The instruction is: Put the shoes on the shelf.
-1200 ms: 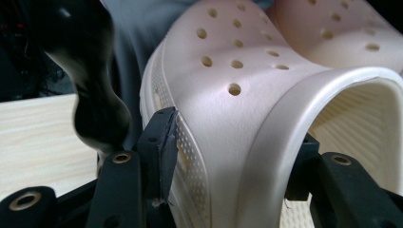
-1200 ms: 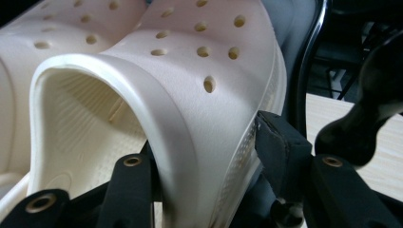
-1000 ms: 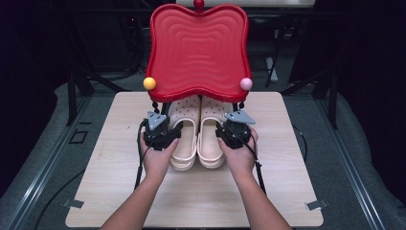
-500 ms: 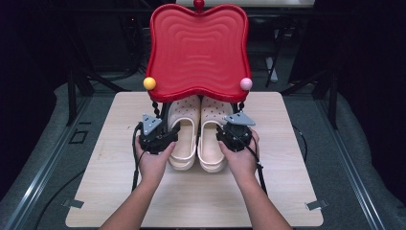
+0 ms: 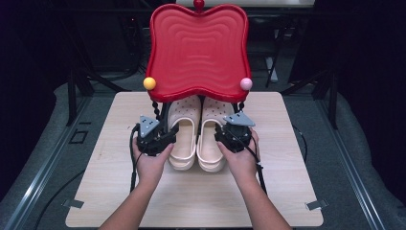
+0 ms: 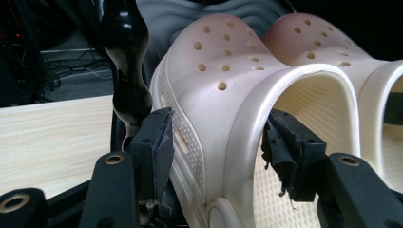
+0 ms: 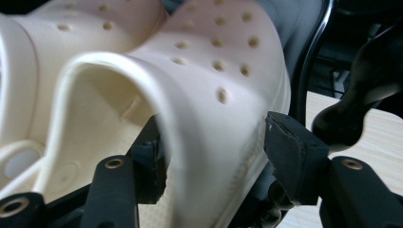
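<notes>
Two cream perforated clogs, a left clog [image 5: 184,139] and a right clog [image 5: 210,143], stand side by side on the wooden table [image 5: 287,191], toes under a red wavy stool seat [image 5: 198,48]. My left gripper [image 5: 165,138] straddles the left clog's outer wall [image 6: 204,95], and both pads [image 6: 157,142] press on it. My right gripper [image 5: 224,136] straddles the right clog's outer wall [image 7: 214,95]. Its jaws have just been opening, and the outer pad [image 7: 290,156] stands slightly off the wall.
The stool has black turned legs [image 6: 127,61] close beside each gripper, another leg [image 7: 351,114] at the right one. A yellow ball [image 5: 149,83] and a pink ball [image 5: 246,84] mark the seat's front corners. Dark floor and rails surround the table.
My left gripper has shifted slightly left and toward me. The clogs and my right hand stay where they were.
</notes>
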The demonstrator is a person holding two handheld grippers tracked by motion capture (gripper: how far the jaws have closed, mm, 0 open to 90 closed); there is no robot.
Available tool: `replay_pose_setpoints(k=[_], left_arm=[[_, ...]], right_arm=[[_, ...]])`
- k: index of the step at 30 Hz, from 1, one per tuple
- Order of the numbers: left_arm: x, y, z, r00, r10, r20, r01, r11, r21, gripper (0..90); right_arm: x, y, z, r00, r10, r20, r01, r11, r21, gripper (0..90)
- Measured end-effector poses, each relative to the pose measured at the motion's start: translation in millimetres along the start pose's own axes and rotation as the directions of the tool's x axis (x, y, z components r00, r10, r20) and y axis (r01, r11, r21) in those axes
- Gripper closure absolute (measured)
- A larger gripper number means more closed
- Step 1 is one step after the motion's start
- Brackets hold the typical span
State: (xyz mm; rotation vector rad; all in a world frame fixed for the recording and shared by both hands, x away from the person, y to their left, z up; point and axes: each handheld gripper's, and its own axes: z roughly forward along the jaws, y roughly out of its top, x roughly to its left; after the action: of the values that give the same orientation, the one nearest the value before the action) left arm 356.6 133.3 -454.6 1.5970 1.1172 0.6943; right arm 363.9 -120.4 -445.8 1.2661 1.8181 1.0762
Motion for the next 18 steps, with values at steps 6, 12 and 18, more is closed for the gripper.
replay_pose_setpoints(k=[6, 12, 18], left_arm=[[0.3, 0.8, -4.4, 1.0, 0.008, 0.003, -0.008, 1.0, 0.001, 44.4], [1.7, 1.1, -10.6, 1.0, 0.004, 0.005, -0.004, 1.0, -0.007, 44.4], [1.5, -0.1, -13.4, 0.9999, 0.005, 0.011, -0.005, 1.0, -0.005, 44.4]], right_arm=[[-0.9, -1.1, -2.1, 0.9998, 0.017, -0.005, -0.017, 0.999, -0.032, 44.2], [-0.6, -0.8, -7.2, 1.0, 0.001, -0.006, -0.001, 0.999, -0.048, 44.4], [-0.9, -1.1, -8.8, 0.9998, -0.006, -0.017, 0.005, 0.999, -0.048, 44.5]])
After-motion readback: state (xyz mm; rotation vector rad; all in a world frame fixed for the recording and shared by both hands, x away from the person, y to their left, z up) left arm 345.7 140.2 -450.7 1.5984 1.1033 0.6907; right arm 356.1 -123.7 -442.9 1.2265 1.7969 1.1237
